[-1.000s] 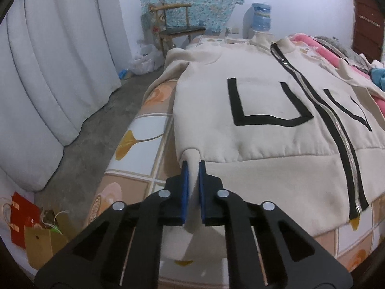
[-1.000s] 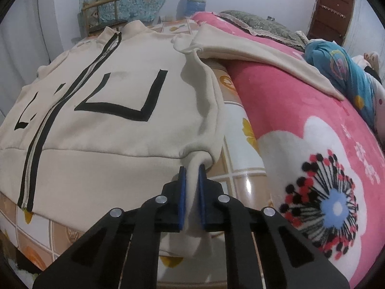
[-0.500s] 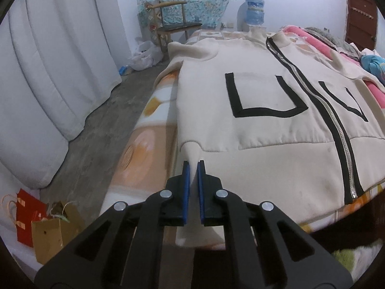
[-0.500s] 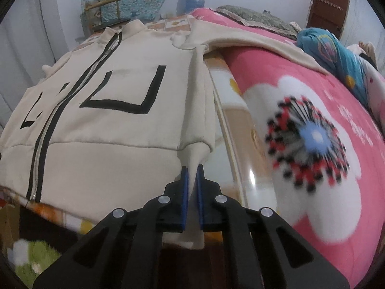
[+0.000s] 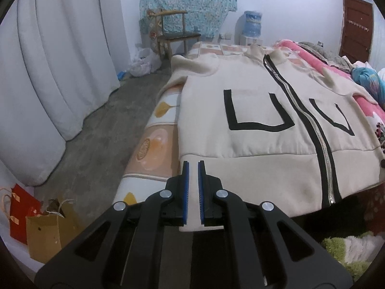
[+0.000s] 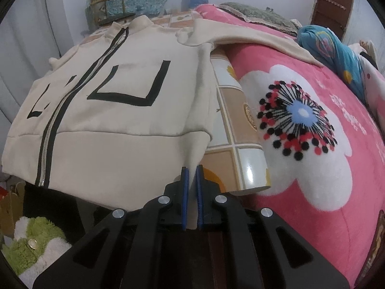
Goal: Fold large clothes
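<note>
A cream zip-up jacket [image 5: 252, 125] with black trim lies front up on the bed, its collar at the far end. My left gripper [image 5: 193, 166] is shut on the hem's left corner. My right gripper [image 6: 190, 169] is shut on the hem's right corner of the same jacket [image 6: 115, 130]. The hem is lifted and hangs past the near edge of the bed. One sleeve [image 6: 252, 39] lies stretched over the pink blanket to the right.
A tiled-pattern sheet [image 5: 154, 159] covers the bed. A pink flowered blanket [image 6: 312, 120] and a blue bundle [image 6: 336, 53] lie on the right. White curtains [image 5: 60, 72], paper bags [image 5: 43, 226], a wooden chair [image 5: 173, 36] and a green rug [image 6: 31, 243] surround the bed.
Both grippers have pulled back and up with the hem corners. The jacket has slid toward me and its hem now overhangs the near edge of the bed.
</note>
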A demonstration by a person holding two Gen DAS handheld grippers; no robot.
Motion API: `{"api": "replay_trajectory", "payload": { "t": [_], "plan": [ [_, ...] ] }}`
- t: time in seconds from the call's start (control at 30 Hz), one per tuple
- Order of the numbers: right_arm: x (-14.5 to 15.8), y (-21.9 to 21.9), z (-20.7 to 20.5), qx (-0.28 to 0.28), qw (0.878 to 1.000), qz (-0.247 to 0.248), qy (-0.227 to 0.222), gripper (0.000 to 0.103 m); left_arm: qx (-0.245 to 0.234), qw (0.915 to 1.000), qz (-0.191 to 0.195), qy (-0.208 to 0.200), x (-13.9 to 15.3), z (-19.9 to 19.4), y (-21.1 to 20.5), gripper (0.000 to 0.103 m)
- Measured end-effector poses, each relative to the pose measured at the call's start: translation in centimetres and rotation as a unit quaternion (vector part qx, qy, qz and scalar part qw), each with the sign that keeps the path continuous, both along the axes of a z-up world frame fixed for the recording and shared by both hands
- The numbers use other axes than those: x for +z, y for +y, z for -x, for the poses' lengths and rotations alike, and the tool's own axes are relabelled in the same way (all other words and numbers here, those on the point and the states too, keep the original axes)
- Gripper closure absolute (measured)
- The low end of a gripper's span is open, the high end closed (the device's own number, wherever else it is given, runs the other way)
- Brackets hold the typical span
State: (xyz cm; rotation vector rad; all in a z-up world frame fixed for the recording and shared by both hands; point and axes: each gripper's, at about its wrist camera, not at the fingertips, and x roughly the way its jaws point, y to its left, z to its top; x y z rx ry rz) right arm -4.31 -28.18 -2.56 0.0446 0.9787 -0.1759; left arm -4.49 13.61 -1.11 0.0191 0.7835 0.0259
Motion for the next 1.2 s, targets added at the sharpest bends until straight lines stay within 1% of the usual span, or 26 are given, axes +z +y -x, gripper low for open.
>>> {"api": "replay_trajectory", "payload": {
  "t": [0.03, 0.07, 0.1, 0.13, 0.17, 0.23, 0.3, 0.33, 0.37, 0.43, 0.5, 0.57, 0.6, 0.63, 0.67, 0.8, 0.87, 0.9, 0.93, 1.0, 1.03, 1.07, 1.1, 1.17, 1.2],
  "plan": [
    [0.0, 0.0, 0.0, -0.001, 1.0, -0.002, 0.0, 0.096, 0.001, 1.0, 0.007, 0.006, -0.2, -0.2, 0.1, 0.088],
    [0.1, -0.1, 0.0, -0.001, 1.0, -0.007, -0.001, 0.093, 0.003, 0.9998, 0.016, 0.011, -0.4, -0.5, 0.2, 0.082],
    [0.1, -0.2, 0.1, -0.001, 1.0, -0.011, -0.002, 0.092, 0.006, 0.9994, 0.028, 0.017, -0.6, -0.8, 0.4, 0.079],
    [0.2, -0.3, 0.2, 0.0, 1.0, -0.015, -0.005, 0.088, 0.009, 0.999, 0.037, 0.022, -0.8, -1.0, 0.5, 0.075],
    [0.4, -0.5, 0.2, 0.001, 1.0, -0.019, -0.009, 0.081, 0.011, 0.9987, 0.042, 0.028, -1.0, -1.2, 0.6, 0.07],
    [0.6, -0.9, 0.3, 0.002, 1.0, -0.026, -0.016, 0.073, 0.018, 0.9976, 0.052, 0.041, -1.6, -1.8, 0.8, 0.064],
    [0.7, -1.1, 0.0, 0.007, 0.999, -0.027, -0.019, 0.071, 0.019, 0.9962, 0.063, 0.057, -2.1, -2.7, 0.9, 0.06],
    [0.7, -1.3, -0.3, 0.01, 0.999, -0.028, -0.02, 0.065, 0.022, 0.9958, 0.064, 0.061, -2.3, -3.2, 0.9, 0.058],
    [0.6, -1.4, -0.6, 0.012, 0.999, -0.027, -0.02, 0.063, 0.027, 0.9955, 0.062, 0.066, -2.6, -3.6, 0.8, 0.058],
    [0.5, -1.8, -1.4, 0.012, 0.999, -0.027, -0.015, 0.063, 0.037, 0.9946, 0.054, 0.08, -3.3, -4.8, 0.7, 0.058],
    [0.5, -2.4, -2.3, 0.011, 0.999, -0.041, -0.013, 0.063, 0.042, 0.9942, 0.049, 0.085, -3.6, -5.5, 0.5, 0.06],
    [1.0, -2.7, -3.0, 0.011, 0.999, -0.049, -0.02, 0.063, 0.042, 0.9943, 0.048, 0.085, -3.5, -5.9, 0.0, 0.076],
    [1.2, -2.7, -3.1, 0.012, 0.998, -0.05, -0.023, 0.063, 0.046, 0.9951, 0.032, 0.082, -3.4, -6.0, -0.4, 0.081],
    [1.5, -2.9, -3.4, 0.014, 0.998, -0.052, -0.027, 0.063, 0.048, 0.9955, 0.008, 0.081, -3.3, -5.9, -0.9, 0.093],
    [1.8, -2.9, -3.7, 0.016, 0.998, -0.054, -0.03, 0.063, 0.046, 0.9954, -0.014, 0.082, -3.1, -5.7, -1.5, 0.096],
    [2.5, -3.0, -4.6, 0.027, 0.997, -0.069, -0.038, 0.063, 0.049, 0.9936, -0.029, 0.098, -2.8, -4.7, -2.2, 0.098],
    [2.7, -2.5, -5.3, 0.034, 0.996, -0.069, -0.036, 0.063, 0.054, 0.9924, -0.017, 0.109, -2.8, -4.2, -2.1, 0.097],
    [2.8, -2.4, -5.6, 0.037, 0.996, -0.07, -0.036, 0.063, 0.057, 0.9919, -0.012, 0.112, -2.7, -4.1, -2.0, 0.095],
    [3.0, -1.9, -6.0, 0.041, 0.996, -0.069, -0.035, 0.063, 0.062, 0.9914, -0.01, 0.115, -2.4, -4.0, -1.8, 0.091],
    [3.4, -0.7, -6.9, 0.057, 0.996, -0.063, -0.034, 0.056, 0.065, 0.9927, 0.006, 0.101, -1.1, -3.8, -1.4, 0.086],
    [3.6, -0.1, -7.4, 0.066, 0.995, -0.06, -0.036, 0.047, 0.066, 0.9938, 0.011, 0.089, -0.4, -3.7, -1.3, 0.075],
    [3.8, 0.8, -8.0, 0.076, 0.995, -0.055, -0.038, 0.04, 0.064, 0.9949, 0.013, 0.076, 0.4, -3.8, -1.3, 0.063],
    [3.9, 1.9, -8.8, 0.087, 0.994, -0.048, -0.039, 0.038, 0.061, 0.9959, 0.016, 0.065, 1.1, -4.3, -1.4, 0.06],
    [3.9, 3.9, -10.5, 0.11, 0.993, -0.039, -0.037, 0.021, 0.047, 0.9969, 0.02, 0.06, 1.7, -5.9, -1.9, 0.052],
    [3.9, 4.8, -11.2, 0.116, 0.992, -0.033, -0.033, 0.019, 0.036, 0.9971, 0.021, 0.064, 1.7, -7.1, -2.5, 0.047]
  ]
}}
